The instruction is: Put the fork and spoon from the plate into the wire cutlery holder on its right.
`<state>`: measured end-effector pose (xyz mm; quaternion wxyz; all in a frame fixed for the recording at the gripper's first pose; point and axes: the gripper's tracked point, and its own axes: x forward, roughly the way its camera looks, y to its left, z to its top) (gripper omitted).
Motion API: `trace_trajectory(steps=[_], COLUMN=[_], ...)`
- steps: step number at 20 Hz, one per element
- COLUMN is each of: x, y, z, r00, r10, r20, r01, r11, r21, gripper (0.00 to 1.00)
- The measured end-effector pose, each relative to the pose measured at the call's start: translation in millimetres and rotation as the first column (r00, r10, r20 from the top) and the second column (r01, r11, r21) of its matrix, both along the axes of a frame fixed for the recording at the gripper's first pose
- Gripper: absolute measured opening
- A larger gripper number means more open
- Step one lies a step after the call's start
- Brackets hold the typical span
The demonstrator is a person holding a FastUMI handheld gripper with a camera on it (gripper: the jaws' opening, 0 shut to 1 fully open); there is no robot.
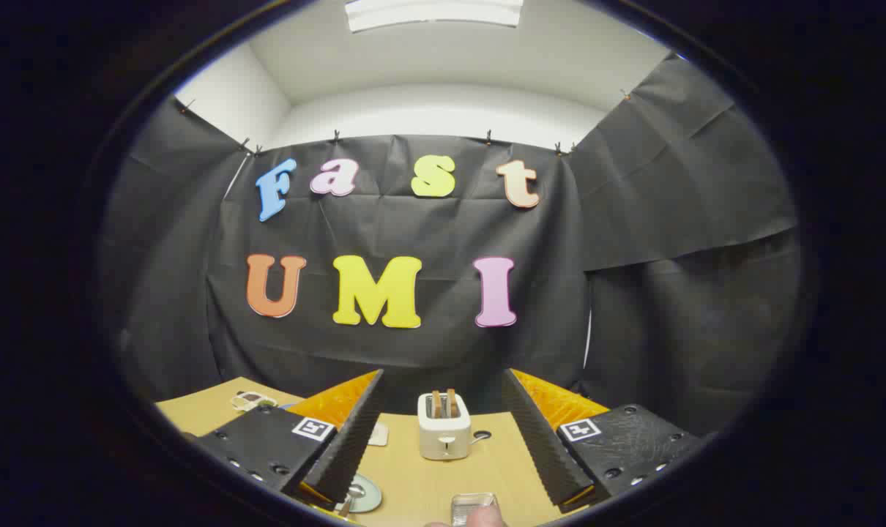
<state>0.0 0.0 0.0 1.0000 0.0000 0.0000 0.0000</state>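
Hand-held gripper [443,439] sits at the bottom of the frame with its two fingers spread wide apart and nothing between them; we hold it level, well above the desk [421,490], looking at the booth wall more than at the work.

Between the fingers and a little beyond their tips stands a white toaster [444,433] with two brown slices upright in its slots. It is no part of the job, yet it sits in the middle of our line ahead and we would have to steer round it.

Low down by the left finger we see a pale plate [365,495] with what looks like a spoon [350,499] lying on it; most of it is hidden by the finger, and we cannot make out the fork. At the very bottom centre is a shiny metal container [472,505], with a fingertip [483,517] at its near edge; whether that is the wire cutlery holder we cannot tell.

In the lower left, past the left finger, some small flat items [251,400] lie on the desk.

We judge that the task has barely begun: nothing is gripped, and both pieces of cutlery seem left to move.
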Motion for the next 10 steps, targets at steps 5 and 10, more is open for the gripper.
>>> trace_trajectory(steps=[5,10], x=[2.3,6.6], y=[3.6,10.0], z=[0.2,4.6], r00=[1.0,1.0], r10=[0.007,0.025], r20=[-0.012,-0.006], r01=[-0.007,-0.025], r11=[1.0,0.999], r21=[0.011,0.022], gripper=[0.96,0.96])
